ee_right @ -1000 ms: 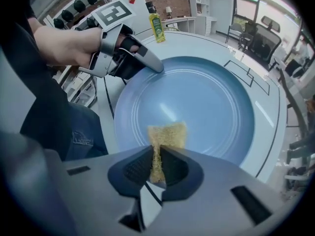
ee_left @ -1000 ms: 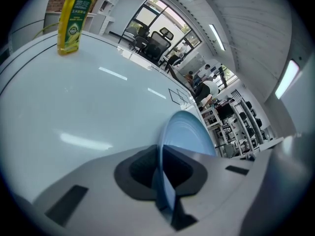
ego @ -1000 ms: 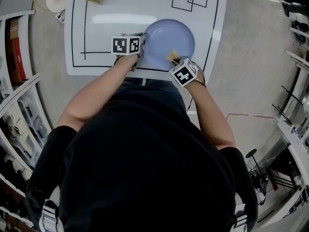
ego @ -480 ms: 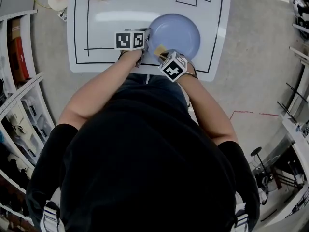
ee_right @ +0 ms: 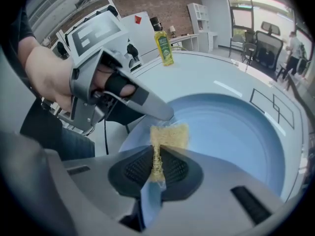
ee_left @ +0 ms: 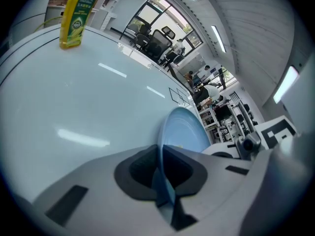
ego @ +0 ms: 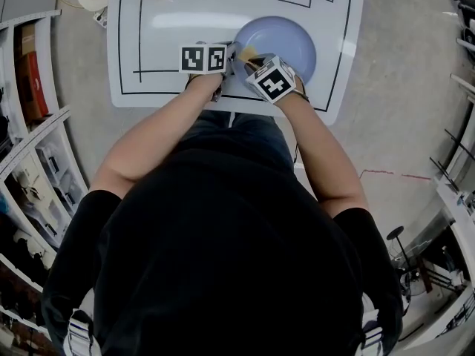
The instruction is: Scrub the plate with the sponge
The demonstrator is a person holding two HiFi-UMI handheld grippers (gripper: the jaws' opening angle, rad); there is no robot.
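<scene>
1. The white table [ego: 178, 21] is the biggest thing. It has black lines drawn on it, and two little boxes that cross over each other sit in the far right corner
2. The blue plate [ego: 286, 39] is on the near right part of the table, inside the black lines. It is round and light blue, and it looks clean and shiny. I cannot tell if its near side is lifted off the table or not
3. My left claw [ee_left: 161, 173] is squeezed tight on the rim of the plate. The thin edge of the plate runs right between my two jaws. I hold the plate on its left side, the side close to me
4. My right claw [ee_right: 156, 168] is squeezed tight on the sponge. It points down at the plate, just beside the tip of my left claw. The two claws are very close together
5. The yellow bottle [ee_left: 78, 16] stands up at the far left corner of the table, well away from the plate and both claws
6. The sponge [ee_right: 170, 135] is yellow and small. One end is pinched flat between my right jaws, and the other end sticks out and touches the inside of the plate, near the rim where my left claw holds on
</scene>
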